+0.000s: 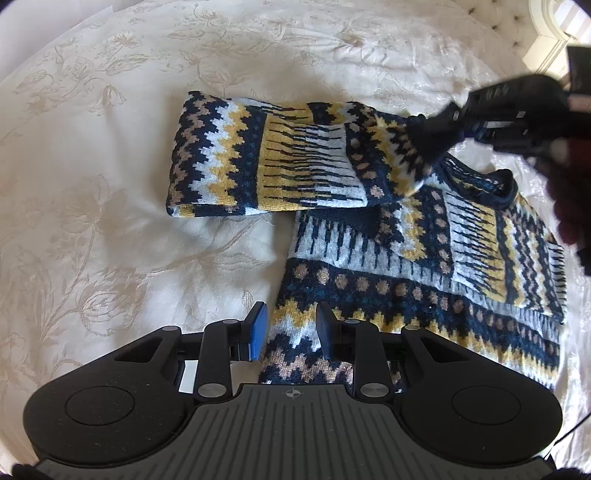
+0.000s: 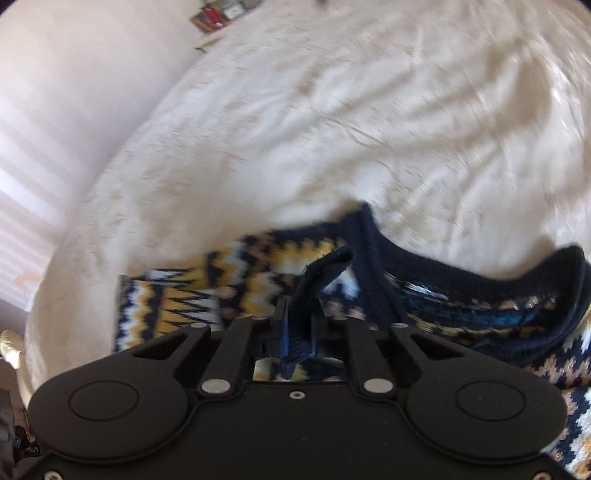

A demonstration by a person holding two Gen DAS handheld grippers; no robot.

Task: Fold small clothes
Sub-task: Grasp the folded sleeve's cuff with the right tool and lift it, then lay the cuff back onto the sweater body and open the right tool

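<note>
A small knitted sweater in navy, yellow, white and tan lies on a cream bedspread. One sleeve stretches out to the left. My left gripper is open, its fingers either side of the sweater's lower left edge. My right gripper shows at the upper right of the left wrist view, shut on the sleeve's navy cuff and holding it above the sweater's body. In the right wrist view my right gripper pinches that cuff, with the navy neckline just beyond.
The bedspread has a floral pattern and is wrinkled. A tufted headboard is at the far right. A white wall and some small items lie past the bed's far edge.
</note>
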